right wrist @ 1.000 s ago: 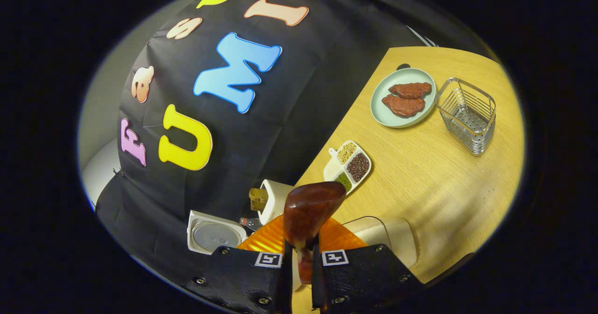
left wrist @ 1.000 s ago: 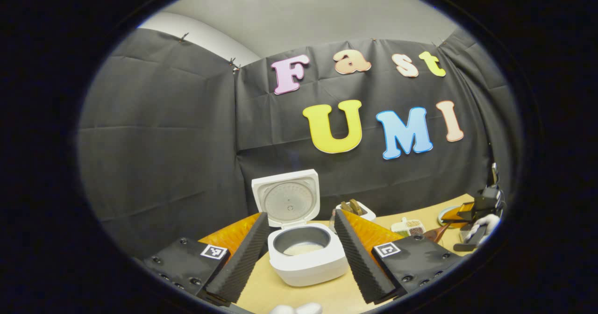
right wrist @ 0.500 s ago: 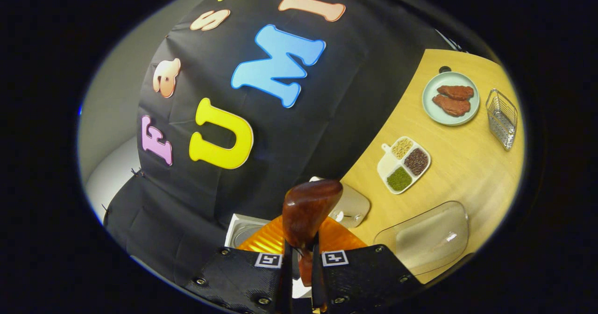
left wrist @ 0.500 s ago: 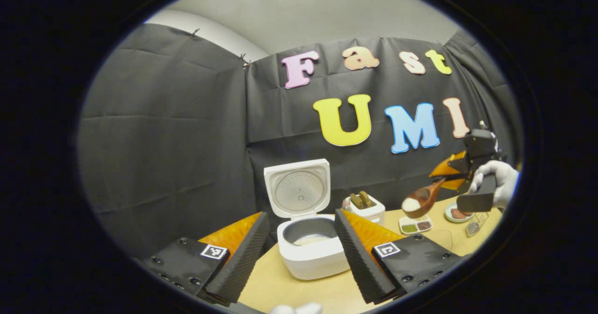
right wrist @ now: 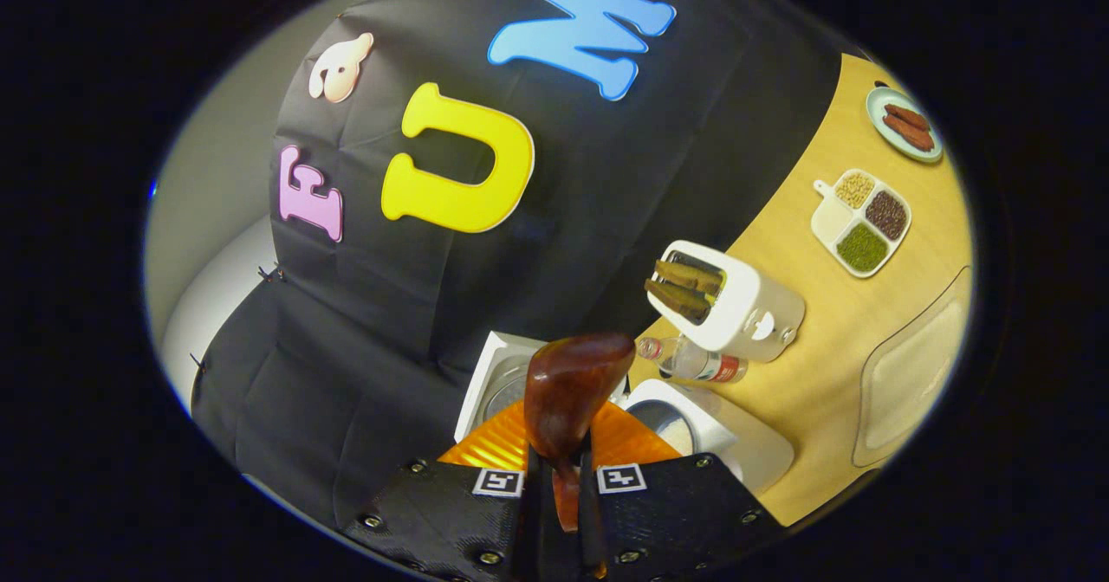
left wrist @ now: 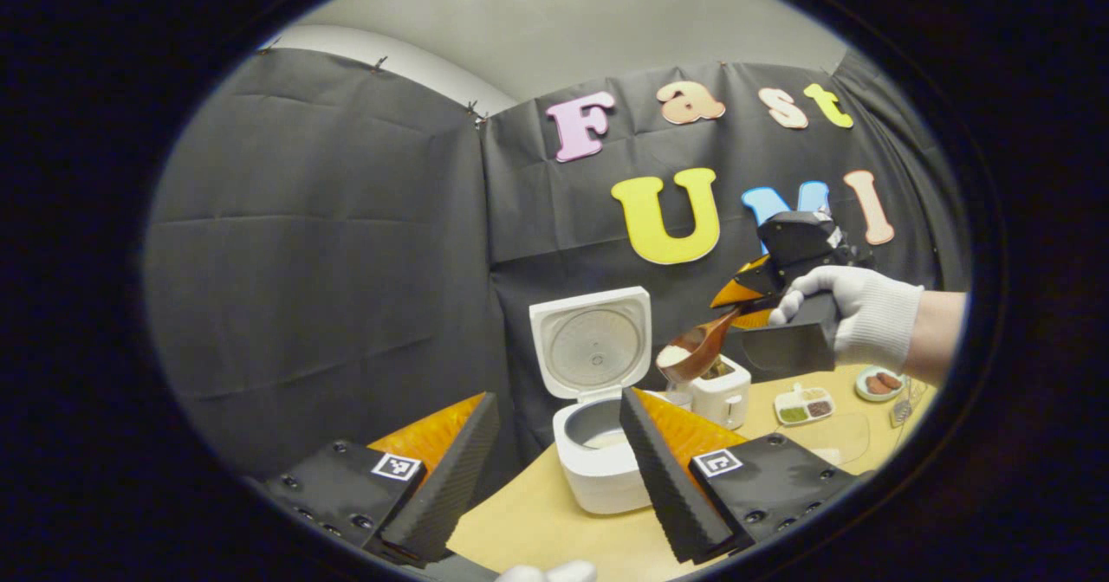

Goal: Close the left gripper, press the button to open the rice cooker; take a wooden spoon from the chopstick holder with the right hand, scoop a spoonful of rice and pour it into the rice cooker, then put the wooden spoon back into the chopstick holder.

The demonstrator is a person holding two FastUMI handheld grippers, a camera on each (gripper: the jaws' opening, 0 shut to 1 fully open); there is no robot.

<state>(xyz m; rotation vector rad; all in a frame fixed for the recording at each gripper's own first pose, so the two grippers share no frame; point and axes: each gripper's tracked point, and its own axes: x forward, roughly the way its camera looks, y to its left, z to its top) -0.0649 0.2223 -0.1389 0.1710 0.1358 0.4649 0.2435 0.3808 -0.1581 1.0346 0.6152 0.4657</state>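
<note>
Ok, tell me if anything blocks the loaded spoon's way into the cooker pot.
Nothing visible does. The wooden spoon, rice in its bowl, hangs up and to the right of the open rice cooker; the lid stands upright behind the pot. The toaster sits below the spoon, aside.

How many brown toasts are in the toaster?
2. Both toasts stand side by side in the top slots of the white toaster, by the wall, next to the bottle. None seems hidden.
</note>
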